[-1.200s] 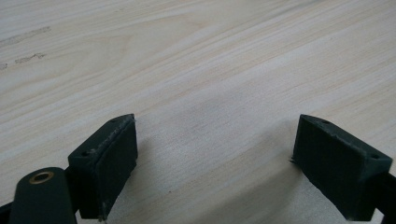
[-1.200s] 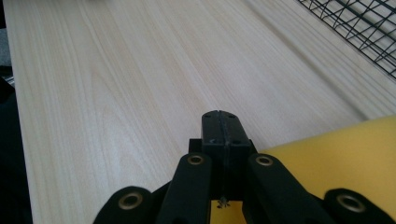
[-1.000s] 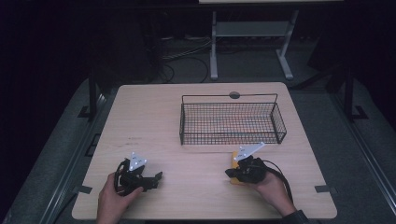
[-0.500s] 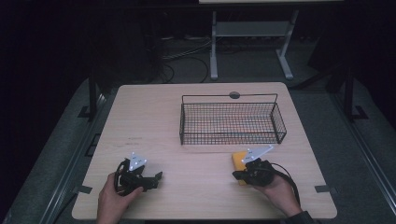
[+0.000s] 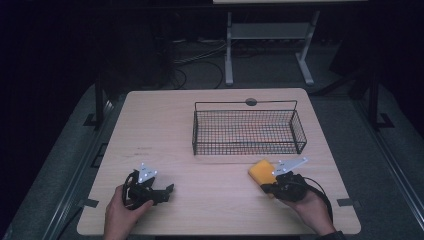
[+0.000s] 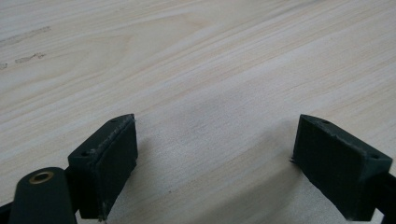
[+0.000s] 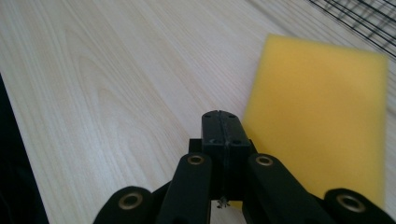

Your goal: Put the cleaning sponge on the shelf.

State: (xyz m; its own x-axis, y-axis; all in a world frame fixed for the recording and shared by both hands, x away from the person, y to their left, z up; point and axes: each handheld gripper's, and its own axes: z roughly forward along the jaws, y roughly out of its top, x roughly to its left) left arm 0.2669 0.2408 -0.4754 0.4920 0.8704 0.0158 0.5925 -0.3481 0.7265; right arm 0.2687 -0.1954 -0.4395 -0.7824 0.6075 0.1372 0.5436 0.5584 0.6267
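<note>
Here right gripper [image 7: 223, 126] closed beside yellow sponge [image 7: 322, 112]; left gripper [image 6: 215, 154] spread.

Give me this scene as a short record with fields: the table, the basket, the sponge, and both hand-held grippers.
table: light wood, person's side at bottom of high view
basket: black wire basket, far half, nothing seen inside
sponge: yellow sponge flat on table, in front of basket
left hand-held gripper: jaws wide apart, bare table between
right hand-held gripper: jaws pressed together, beside sponge, not gripping it
</note>
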